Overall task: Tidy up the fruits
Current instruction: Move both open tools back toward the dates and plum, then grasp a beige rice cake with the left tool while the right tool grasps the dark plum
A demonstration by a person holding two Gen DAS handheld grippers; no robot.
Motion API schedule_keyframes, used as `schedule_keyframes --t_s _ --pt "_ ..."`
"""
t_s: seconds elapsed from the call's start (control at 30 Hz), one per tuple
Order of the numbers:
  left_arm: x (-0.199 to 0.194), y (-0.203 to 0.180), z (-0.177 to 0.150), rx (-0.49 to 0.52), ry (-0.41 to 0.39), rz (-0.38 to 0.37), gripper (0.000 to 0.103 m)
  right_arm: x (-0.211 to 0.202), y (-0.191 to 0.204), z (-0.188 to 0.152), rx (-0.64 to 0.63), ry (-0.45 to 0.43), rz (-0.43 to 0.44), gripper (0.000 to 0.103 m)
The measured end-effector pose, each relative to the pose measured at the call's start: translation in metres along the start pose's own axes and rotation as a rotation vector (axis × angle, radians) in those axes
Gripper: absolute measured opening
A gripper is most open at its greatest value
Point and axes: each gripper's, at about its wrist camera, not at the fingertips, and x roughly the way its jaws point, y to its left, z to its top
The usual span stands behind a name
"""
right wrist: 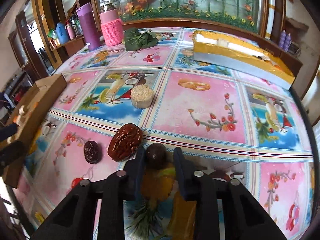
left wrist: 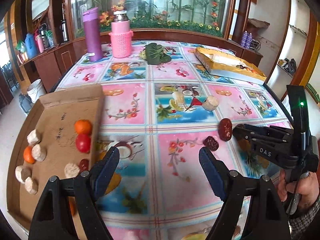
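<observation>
Fruit-printed oilcloth covers the table, with a glass cabinet of artificial flowers behind its far edge. Toward the near edge, the right gripper points steeply down at a small dark round fruit, which sits directly between its fingertips; the jaws stand narrow, the left pad touching the fruit, though a sliver of gap shows on the right side, so the grip looks not quite settled. Just to the fruit's left lies a wrinkled red date, its long axis slanting up to the right and nearly brushing the left finger, with a smaller dark date beyond it. Nearer the left edge, the left gripper hangs wide and empty beside the cardboard tray that holds oranges, a tomato and pale cakes. That tray lies well left of the held fruit, so a leftward carry seems likely.
</observation>
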Motion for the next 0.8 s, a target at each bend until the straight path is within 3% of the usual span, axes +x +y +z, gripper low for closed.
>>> schedule_keyframes --t_s 0.13,0.3,0.4,0.5,0.6,0.73,0.8 --pt "0.024 -0.016 0.023 0.015 0.016 -0.03 0.081 -0.009 -0.013 0.001 0.032 -0.022 0.012 0.027" --pt "0.075 -0.041 0.056 0.008 0.096 -0.085 0.081 -0.021 -0.026 0.004 0.03 -0.051 -0.067 0.027" --pt "0.103 -0.059 0.07 0.021 0.127 -0.127 0.081 -0.02 -0.034 0.005 0.057 -0.048 -0.024 0.027" --pt "0.123 -0.074 0.077 0.077 0.129 -0.111 0.08 -0.017 -0.034 0.006 0.065 -0.044 0.009 0.027" --pt "0.134 -0.083 0.082 0.111 0.141 -0.146 0.064 -0.013 -0.028 0.007 0.044 -0.037 0.026 0.027" --pt "0.132 -0.087 0.083 0.125 0.142 -0.179 0.034 -0.007 -0.021 0.006 0.026 -0.027 0.044 0.027" --pt "0.13 -0.088 0.081 0.141 0.135 -0.158 0.034 -0.004 -0.02 0.007 0.026 -0.019 0.055 0.027"
